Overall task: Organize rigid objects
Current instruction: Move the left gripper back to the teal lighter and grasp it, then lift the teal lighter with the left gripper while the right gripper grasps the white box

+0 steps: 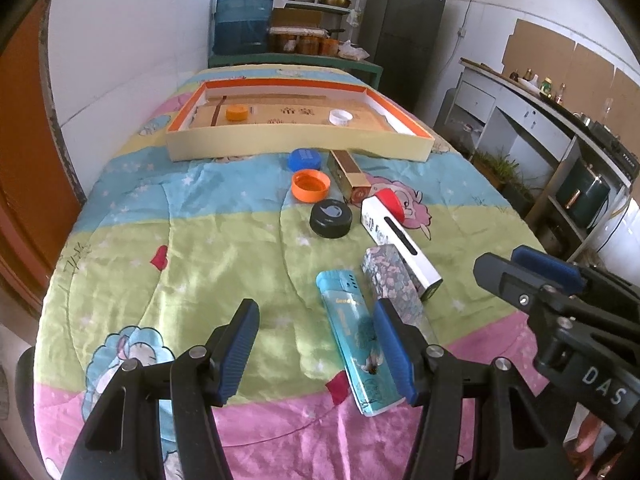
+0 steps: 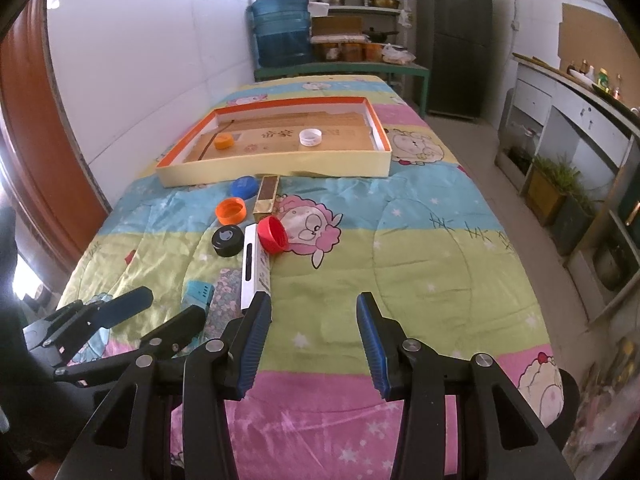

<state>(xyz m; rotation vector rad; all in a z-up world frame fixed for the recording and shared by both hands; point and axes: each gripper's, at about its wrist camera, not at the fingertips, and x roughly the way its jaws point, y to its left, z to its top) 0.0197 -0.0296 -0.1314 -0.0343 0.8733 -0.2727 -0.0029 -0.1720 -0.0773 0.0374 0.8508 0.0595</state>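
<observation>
1. We see our left tongs (image 1: 316, 344) spread wide and holding nothing, low over the quilt-covered table (image 1: 224, 248); the right tongs (image 2: 314, 340) are equally wide and empty, over bare quilt.
2. The nearest loose thing is the teal box (image 1: 354, 340). It lies flat just inside the left tongs' right finger (image 1: 394, 348), which partly covers its near right edge in the left wrist view.
3. Its long axis runs nearly away from us, leaning slightly left at the far end, so it is roughly in line with the fingers, not across them.
4. We judge the left tongs much the nearer; the right tongs sit further right, with the floral box (image 1: 394, 276) and the white box (image 1: 400, 240) between them and the teal one.
5. The likely goal is the orange-rimmed tray (image 1: 296, 146) at the far end, which already holds an orange cap (image 1: 237, 112) and a white cap (image 1: 341, 117).
6. To straddle the teal box across its narrow width, we would need to shift the left tongs right.
</observation>
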